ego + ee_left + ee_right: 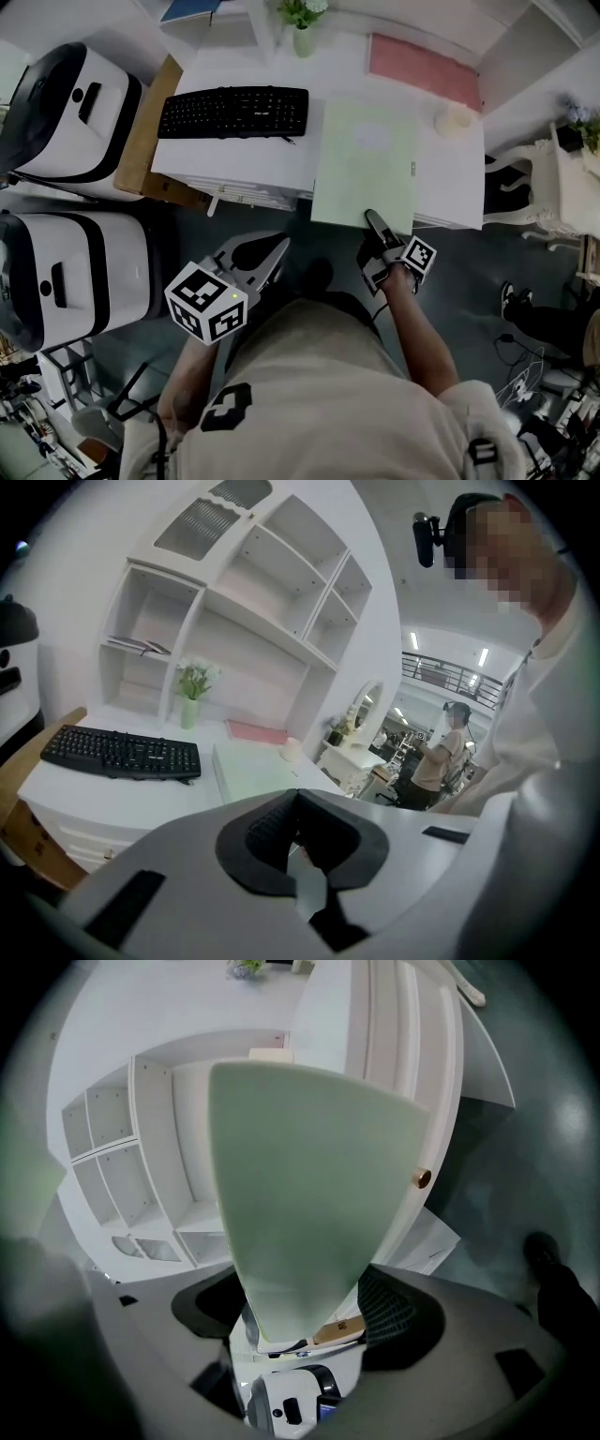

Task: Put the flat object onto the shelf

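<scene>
In the head view, a pale green flat folder (pixel 366 159) lies on the white desk (pixel 234 155), right of centre, and its near edge sticks out a little over the desk's front. The right gripper (pixel 372 220) is at that near edge, with one dark finger above the folder. A black keyboard (pixel 234 112) lies to the upper left. The left gripper (pixel 278 245) hangs lower, in front of the desk, apart from everything.

In the left gripper view, the fingers meet at their tips and nothing is between them. The white shelf unit (pixel 253 602) stands behind the desk.

In the right gripper view, the jaws stand wide. The folder's edge sits between them, but the pads do not press on it.
</scene>
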A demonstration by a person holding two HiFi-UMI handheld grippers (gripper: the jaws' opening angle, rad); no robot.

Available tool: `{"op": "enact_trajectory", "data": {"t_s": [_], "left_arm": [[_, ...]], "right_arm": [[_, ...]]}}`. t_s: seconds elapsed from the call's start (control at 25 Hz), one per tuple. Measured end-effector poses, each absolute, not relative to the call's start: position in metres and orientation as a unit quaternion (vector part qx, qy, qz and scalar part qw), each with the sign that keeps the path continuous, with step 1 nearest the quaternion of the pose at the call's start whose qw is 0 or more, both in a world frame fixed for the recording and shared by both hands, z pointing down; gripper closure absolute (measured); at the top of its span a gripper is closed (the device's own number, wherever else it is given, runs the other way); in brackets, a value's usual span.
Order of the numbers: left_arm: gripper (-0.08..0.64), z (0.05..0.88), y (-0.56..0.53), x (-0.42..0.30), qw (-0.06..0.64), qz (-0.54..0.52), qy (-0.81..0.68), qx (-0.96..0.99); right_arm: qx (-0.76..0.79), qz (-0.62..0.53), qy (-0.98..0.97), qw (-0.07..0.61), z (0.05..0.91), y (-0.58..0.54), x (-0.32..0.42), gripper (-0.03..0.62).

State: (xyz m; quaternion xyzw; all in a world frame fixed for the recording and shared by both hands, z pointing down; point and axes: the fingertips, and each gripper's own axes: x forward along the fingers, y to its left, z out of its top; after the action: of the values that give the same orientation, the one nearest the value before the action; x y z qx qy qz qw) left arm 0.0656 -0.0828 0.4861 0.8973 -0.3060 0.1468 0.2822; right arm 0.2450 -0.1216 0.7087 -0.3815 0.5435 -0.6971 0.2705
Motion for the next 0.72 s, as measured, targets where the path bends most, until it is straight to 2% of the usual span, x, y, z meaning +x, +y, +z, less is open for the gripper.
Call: {"op": "enact_trajectory", "data": {"t_s": [0.4,0.48,0.72], "left_arm": [[0.546,0.4887,-0.0802,0.0616,0.282,0.151,-0.305,0.897],[0.546,0.4887,-0.0791,0.0616,0.282,0.152,-0.306,0.897],[0.546,0.4889,-0.0768,0.0590,0.280,0.152,-0.306,0.897]], "right_arm": [[-0.353,-0.675,0.585,0.278,0.7107,-0.1278,0.2428,0.244],[-0.354,-0.670,0.588,0.283,0.7105,-0.1279,0.2438,0.267],[-0.354,-0.670,0.584,0.291,0.7098,-0.1274,0.2448,0.282]]}}
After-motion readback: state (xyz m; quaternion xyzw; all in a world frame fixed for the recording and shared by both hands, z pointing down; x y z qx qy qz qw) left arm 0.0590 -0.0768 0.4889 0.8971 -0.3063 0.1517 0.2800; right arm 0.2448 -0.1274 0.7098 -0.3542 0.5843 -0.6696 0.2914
